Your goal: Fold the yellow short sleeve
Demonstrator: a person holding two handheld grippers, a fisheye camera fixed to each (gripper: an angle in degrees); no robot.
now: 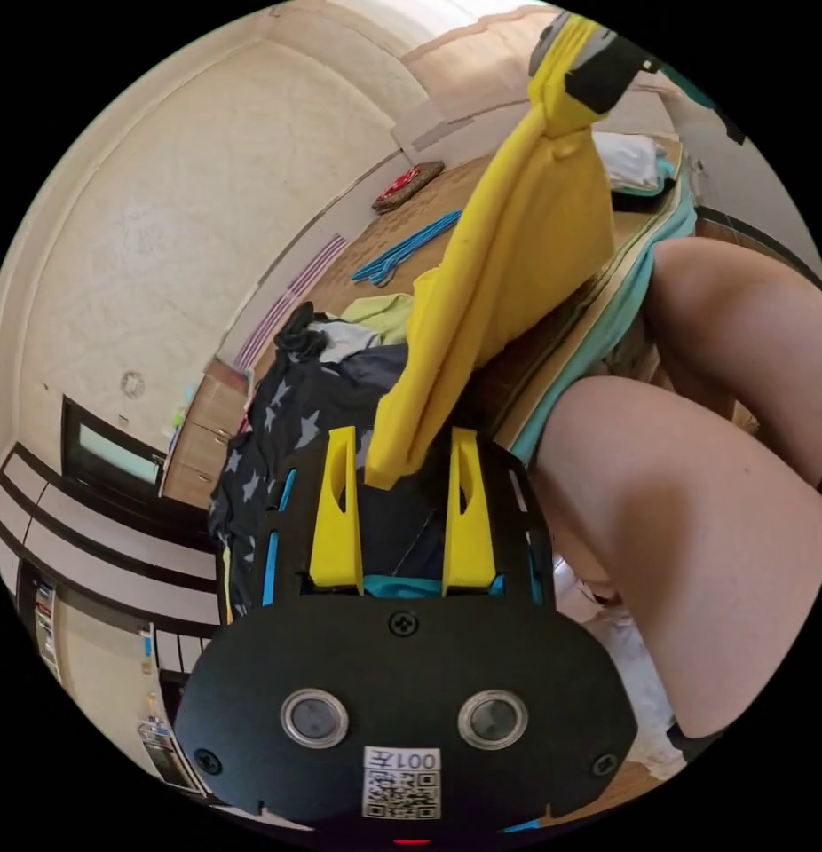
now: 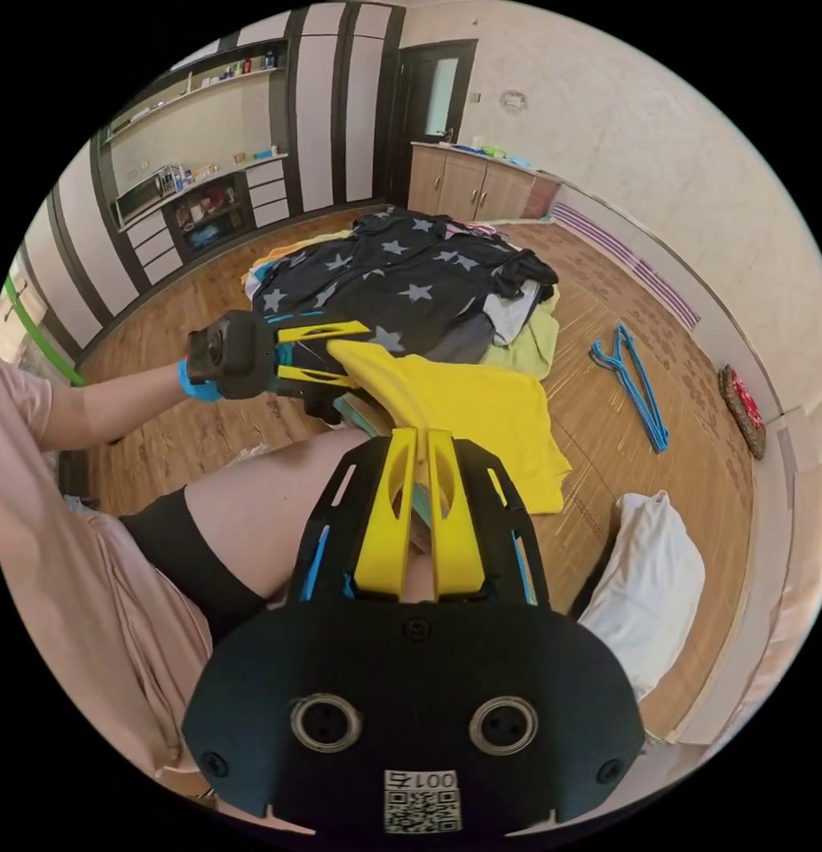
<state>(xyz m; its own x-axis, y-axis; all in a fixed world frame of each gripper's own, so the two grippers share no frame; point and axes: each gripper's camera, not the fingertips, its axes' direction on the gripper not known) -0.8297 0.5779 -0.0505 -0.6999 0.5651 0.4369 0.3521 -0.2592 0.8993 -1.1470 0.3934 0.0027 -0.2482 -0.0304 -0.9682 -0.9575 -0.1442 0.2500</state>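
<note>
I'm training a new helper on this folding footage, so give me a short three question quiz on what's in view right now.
1. True or false: the blue hangers lie on top of the dark garment.
2. Multiple choice: the right claw has its jaws nearly together on A) a sock, B) the yellow shirt, C) a belt.
3. Short answer: what pattern does the dark garment carry?

Key:
1. False; the hangers lie on the floor, apart from it.
2. B.
3. Stars.
</note>
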